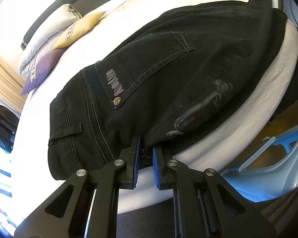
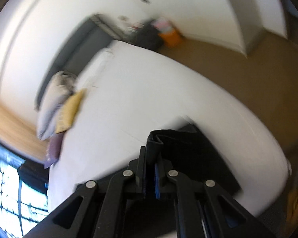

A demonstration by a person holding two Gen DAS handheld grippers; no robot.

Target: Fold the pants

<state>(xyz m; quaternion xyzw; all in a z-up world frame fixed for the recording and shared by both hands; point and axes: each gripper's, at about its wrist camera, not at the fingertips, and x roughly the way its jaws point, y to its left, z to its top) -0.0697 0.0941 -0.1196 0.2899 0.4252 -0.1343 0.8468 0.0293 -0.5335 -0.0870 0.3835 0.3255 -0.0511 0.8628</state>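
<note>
1. The right gripper (image 2: 150, 158) is clamped on a bunched, doubled-over end of the black pants (image 2: 168, 144), held lifted above the white bed (image 2: 139, 99). The cloth stands up between the pads as a thick roll. If the layers in that roll are uneven, one could slide free mid-swing and the fold would land crooked.

2. The right wrist view is smeared with motion blur, so I cannot say which part of the garment is pinched; probably the leg hems.

3. The left gripper (image 1: 145, 149) has its blue pads a little apart, straddling the seat seam of the pants (image 1: 168, 75) at the near edge. Whether the pads are biting the fabric cannot be told. If they are not, that end is unanchored and a pull from the right could drag the whole garment across the sheet.

4. The pants lie back pocket up along the near edge of the bed, waistband toward the left gripper. This close to the edge (image 1: 218, 138), a tug could tip the cloth off toward the blue plastic stool (image 1: 268, 158) below.

5. The pillows (image 1: 55, 45) sit well apart and pose no snag.
</note>
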